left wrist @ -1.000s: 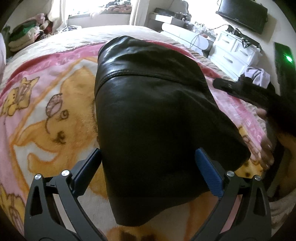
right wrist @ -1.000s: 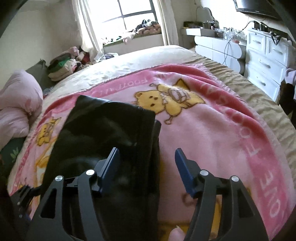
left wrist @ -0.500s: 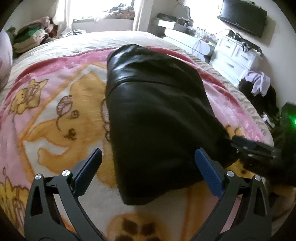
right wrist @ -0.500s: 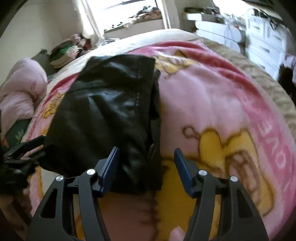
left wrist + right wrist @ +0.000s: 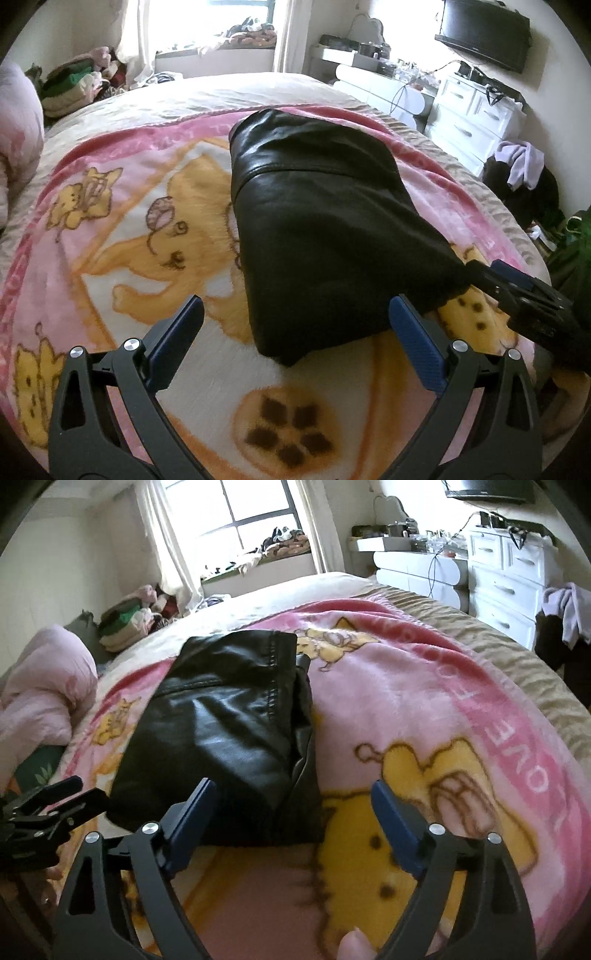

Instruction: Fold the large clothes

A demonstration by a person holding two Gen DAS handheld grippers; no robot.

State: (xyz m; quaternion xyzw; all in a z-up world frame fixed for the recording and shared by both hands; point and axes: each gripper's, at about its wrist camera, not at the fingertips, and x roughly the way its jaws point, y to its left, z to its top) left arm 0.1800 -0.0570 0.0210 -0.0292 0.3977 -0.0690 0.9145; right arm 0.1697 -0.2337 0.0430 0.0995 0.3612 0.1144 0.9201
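Observation:
A black leather garment lies folded into a thick rectangle on the pink cartoon blanket. My left gripper is open just short of the garment's near end, its blue pads touching nothing. In the right wrist view the garment sits ahead and to the left. My right gripper has its jaws opening wide; the garment's near corner shows between them, not pressed. In the left wrist view the right gripper sits at the garment's right corner. The left gripper shows at the right view's left edge.
The blanket covers a beige bedspread. A pink duvet is bunched at the left, with stacked clothes behind it. White drawers and dark clothes on a chair stand along the right side.
Both grippers have drawn back from the garment, which now looks smaller and lies flat. The right gripper's jaws have spread wider. In the left view the right gripper has dropped to the garment's near right corner.

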